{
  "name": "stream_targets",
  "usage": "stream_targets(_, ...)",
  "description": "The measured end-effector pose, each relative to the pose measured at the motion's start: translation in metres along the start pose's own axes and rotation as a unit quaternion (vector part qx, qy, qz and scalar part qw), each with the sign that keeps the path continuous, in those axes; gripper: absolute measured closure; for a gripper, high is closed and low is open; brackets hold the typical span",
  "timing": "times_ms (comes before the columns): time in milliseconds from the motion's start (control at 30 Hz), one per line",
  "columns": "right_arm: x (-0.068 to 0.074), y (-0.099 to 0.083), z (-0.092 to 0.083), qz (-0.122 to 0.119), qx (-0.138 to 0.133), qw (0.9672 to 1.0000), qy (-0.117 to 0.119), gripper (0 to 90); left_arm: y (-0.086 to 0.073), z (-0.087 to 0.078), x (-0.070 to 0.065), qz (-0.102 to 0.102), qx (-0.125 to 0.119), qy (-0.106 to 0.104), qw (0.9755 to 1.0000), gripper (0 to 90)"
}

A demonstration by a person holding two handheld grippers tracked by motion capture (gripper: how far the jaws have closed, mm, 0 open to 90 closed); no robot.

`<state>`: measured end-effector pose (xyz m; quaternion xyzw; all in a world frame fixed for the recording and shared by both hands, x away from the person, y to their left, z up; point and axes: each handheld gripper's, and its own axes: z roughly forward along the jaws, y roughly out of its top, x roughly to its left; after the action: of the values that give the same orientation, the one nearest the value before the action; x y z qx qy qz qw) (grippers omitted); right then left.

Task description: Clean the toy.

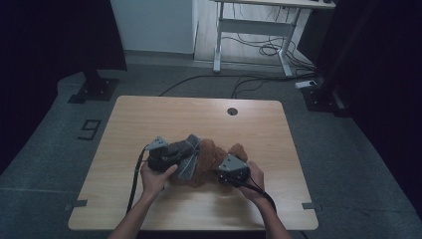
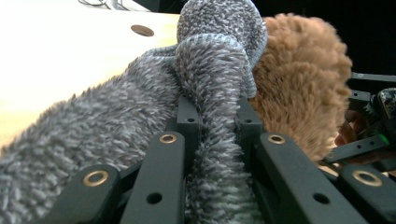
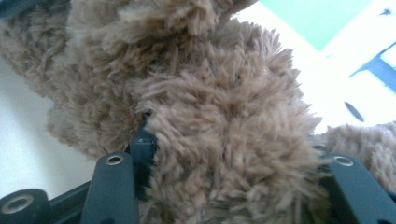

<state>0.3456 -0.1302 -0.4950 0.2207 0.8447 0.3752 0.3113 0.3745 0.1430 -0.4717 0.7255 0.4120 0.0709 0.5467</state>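
**Two grips on a plush bear and its grey cloth**

Nearest the person, both forearms come in over the front edge of the worktop [image 1: 149,114], each hand wrapped around a hand-held gripper. The left hand-held gripper [image 2: 212,112] is clamped shut on a fold of fluffy grey cloth [image 2: 93,126]; the pile bunches up between its black jaws and rises in a ridge in front of them. That pinch looks meant to keep hold of the fabric so it can be drawn around or off the toy.

The right hand-held gripper [image 3: 233,154] has the brown plush bear [image 3: 210,93] between its jaws, which stand on either side of a thick lump of fur and bite into it. I take this as a steadying hold, pinning the soft body so it does not slide along with the cloth.

From the high view the bear [image 1: 214,154] lies near the middle of the worktop, towards the person's side, with the cloth [image 1: 191,152] draped over its left part and the two grippers flanking it, left [image 1: 186,152] and right [image 1: 221,174].

Farther off, the worktop shows a round cable hole [image 1: 232,111] near its back edge. Beyond it stand a white desk frame [image 1: 259,35] and loose cables [image 1: 259,50] on the floor.
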Motion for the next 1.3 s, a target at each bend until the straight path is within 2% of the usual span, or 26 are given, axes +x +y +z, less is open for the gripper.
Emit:
stream_targets(100,-0.003,0.001,0.011,-0.022,-0.008,0.9992,-0.031,44.4,0.005,0.005,0.009,-0.014,0.002,0.0,0.9999,77.6)
stream_targets(167,-0.002,0.0,0.013,-0.027,-0.012,0.999,-0.033,44.2,0.004,0.004,0.01,-0.015,0.002,-0.002,0.9999,77.6)
stream_targets(200,0.0,-0.004,0.013,-0.026,-0.021,0.9989,-0.033,43.2,0.002,0.001,0.009,-0.019,0.002,-0.012,0.9997,77.5)
stream_targets(333,0.008,-0.019,0.006,-0.021,-0.041,0.9985,-0.03,42.1,0.006,-0.006,-0.004,-0.014,-0.004,-0.023,0.9996,76.7)
stream_targets(467,0.017,-0.032,0.0,-0.006,-0.056,0.9981,-0.028,39.4,0.023,-0.008,-0.017,0.009,-0.013,-0.015,0.9998,76.4)
stream_targets(533,0.02,-0.036,-0.005,-0.003,-0.059,0.998,-0.025,37.2,0.029,-0.003,-0.02,0.018,-0.001,-0.006,0.9998,76.4)
stream_targets(600,0.023,-0.041,-0.009,0.004,-0.065,0.9977,-0.02,33.9,0.028,0.008,-0.019,0.017,0.033,-0.009,0.9993,76.1)
stream_targets(633,0.023,-0.043,-0.01,0.015,-0.071,0.9972,-0.019,30.2,0.025,0.013,-0.019,0.021,0.043,-0.008,0.9988,76.1)
stream_targets(700,0.022,-0.046,-0.015,0.048,-0.083,0.9952,-0.017,24.3,0.019,0.015,-0.018,0.031,0.047,0.008,0.9984,76.3)
stream_targets(733,0.02,-0.047,-0.018,0.076,-0.098,0.9923,-0.01,23.9,0.017,0.015,-0.016,0.029,0.043,0.009,0.9986,76.5)
stream_targets(767,0.02,-0.047,-0.018,0.076,-0.098,0.9923,-0.01,23.9,0.017,0.015,-0.016,0.029,0.043,0.009,0.9986,76.6)
stream_targets(800,0.013,-0.05,-0.03,0.128,-0.137,0.9823,0.002,25.2,0.012,0.012,-0.014,0.029,0.039,0.012,0.9988,76.7)
stream_targets(833,0.009,-0.051,-0.036,0.149,-0.155,0.9766,0.004,25.9,0.009,0.011,-0.013,0.031,0.035,0.014,0.9988,76.8)
stream_targets(867,0.004,-0.051,-0.042,0.164,-0.163,0.9729,0.001,25.3,0.007,0.009,-0.012,0.03,0.032,0.013,0.999,76.8)
stream_targets(900,0.004,-0.051,-0.042,0.164,-0.163,0.9729,0.001,25.3,0.007,0.009,-0.012,0.03,0.032,0.013,0.999,76.9)
stream_targets(933,-0.006,-0.052,-0.051,0.175,-0.161,0.9711,-0.023,21.7,0.004,0.007,-0.012,0.03,0.025,0.01,0.9992,76.9)
stream_targets(967,-0.01,-0.054,-0.053,0.181,-0.157,0.9705,-0.025,20.4,0.002,0.006,-0.013,0.032,0.022,0.01,0.9992,76.9)
stream_targets(1100,-0.024,-0.068,-0.048,0.227,-0.122,0.9662,0.016,15.1,-0.002,0.002,-0.015,0.035,0.019,0.004,0.9992,76.9)
stream_targets(1133,-0.024,-0.071,-0.045,0.238,-0.115,0.964,0.028,14.8,-0.002,0.001,-0.015,0.032,0.019,0.003,0.9993,76.8)
stream_targets(1167,-0.024,-0.071,-0.045,0.238,-0.115,0.964,0.028,14.8,-0.002,0.001,-0.015,0.032,0.019,0.003,0.9993,76.8)
stream_targets(1200,-0.023,-0.075,-0.041,0.248,-0.11,0.9615,0.044,15.2,0.001,0.001,-0.017,0.031,0.025,0.001,0.9992,76.7)
stream_targets(1300,-0.021,-0.074,-0.037,0.239,-0.099,0.9651,0.04,24.7,0.016,0.001,-0.024,0.04,0.042,0.001,0.9983,76.3)
